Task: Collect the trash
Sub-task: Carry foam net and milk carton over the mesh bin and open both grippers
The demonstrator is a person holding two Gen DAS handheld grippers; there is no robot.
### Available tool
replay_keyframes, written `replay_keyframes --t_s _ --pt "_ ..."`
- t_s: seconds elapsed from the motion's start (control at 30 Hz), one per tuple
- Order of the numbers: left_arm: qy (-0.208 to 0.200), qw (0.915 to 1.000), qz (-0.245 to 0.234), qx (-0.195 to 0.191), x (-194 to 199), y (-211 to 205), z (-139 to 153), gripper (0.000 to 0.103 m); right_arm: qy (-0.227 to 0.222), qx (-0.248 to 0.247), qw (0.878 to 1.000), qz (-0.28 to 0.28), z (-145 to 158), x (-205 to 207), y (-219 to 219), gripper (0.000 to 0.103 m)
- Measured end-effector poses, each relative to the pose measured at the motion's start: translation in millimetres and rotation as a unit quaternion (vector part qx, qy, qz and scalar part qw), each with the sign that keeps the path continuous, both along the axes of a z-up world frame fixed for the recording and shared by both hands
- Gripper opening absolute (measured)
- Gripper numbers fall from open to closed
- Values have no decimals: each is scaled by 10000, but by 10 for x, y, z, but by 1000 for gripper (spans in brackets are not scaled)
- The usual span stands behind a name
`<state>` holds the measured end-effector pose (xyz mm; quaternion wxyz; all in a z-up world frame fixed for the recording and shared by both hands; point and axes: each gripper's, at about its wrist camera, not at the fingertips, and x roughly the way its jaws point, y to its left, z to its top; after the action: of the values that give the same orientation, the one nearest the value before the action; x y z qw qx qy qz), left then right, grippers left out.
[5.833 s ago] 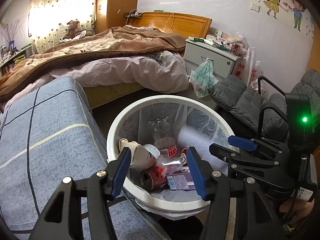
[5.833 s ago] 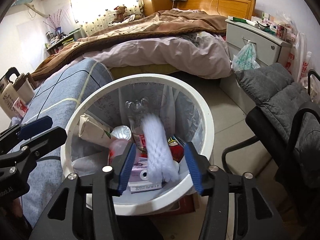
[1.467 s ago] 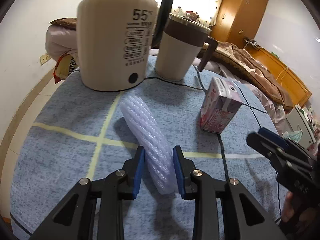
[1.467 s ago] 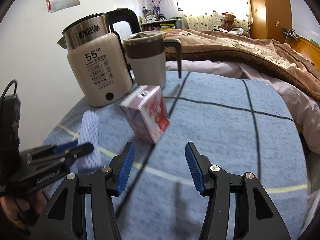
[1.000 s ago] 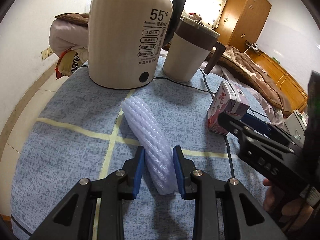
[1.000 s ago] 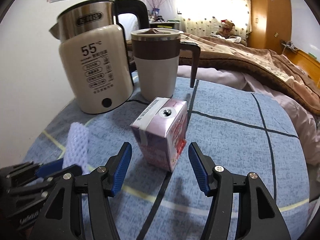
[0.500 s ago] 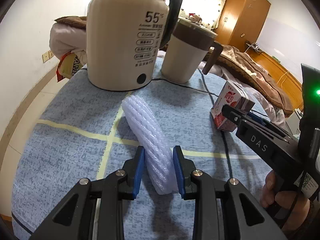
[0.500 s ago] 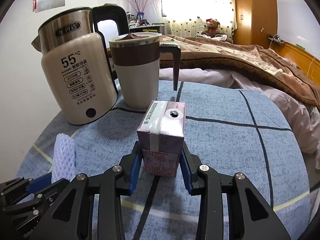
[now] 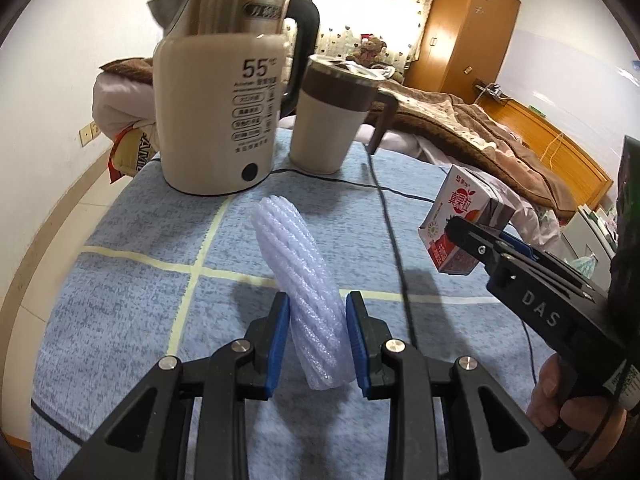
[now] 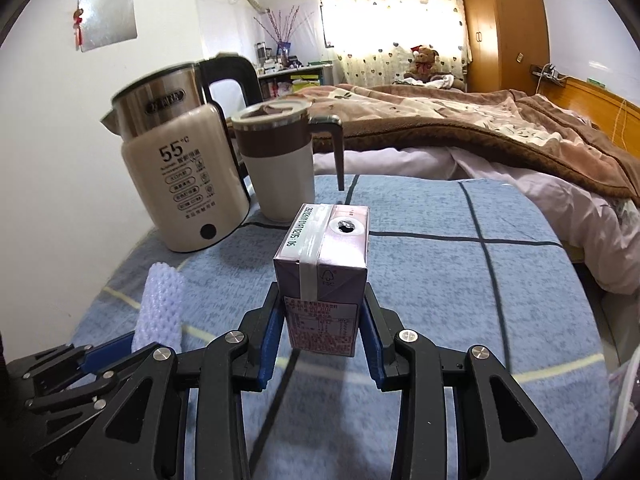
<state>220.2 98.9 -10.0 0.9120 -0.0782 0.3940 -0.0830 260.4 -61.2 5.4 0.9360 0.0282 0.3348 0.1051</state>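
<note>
Foam sleeve (image 9: 308, 300), one carton (image 10: 325, 276), two tools

left wrist: close, angled down | right wrist: same | shared: kettle (image 9: 224, 120), mug (image 10: 280, 168)

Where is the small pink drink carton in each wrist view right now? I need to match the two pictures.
Left wrist view: the small pink drink carton sits at the right edge, clamped in the right tongs, lifted off the blue cloth.
Right wrist view: carton is at centre, between the blue pads.
Shared landmark: the cream electric kettle marked 55.
</note>
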Motion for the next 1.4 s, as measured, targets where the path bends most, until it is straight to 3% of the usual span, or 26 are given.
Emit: replay_keyframes --t_s 0.77,1.4 --pt "-419 9933 -1077 19 -572 -1214 371 30 -296 287 9953 -874 305 -945 -1254 37" --pt "-471 9706 -2361 -65 -781 -2694 401 30 -301 164 9771 -2098 352 -1599 -2708 37"
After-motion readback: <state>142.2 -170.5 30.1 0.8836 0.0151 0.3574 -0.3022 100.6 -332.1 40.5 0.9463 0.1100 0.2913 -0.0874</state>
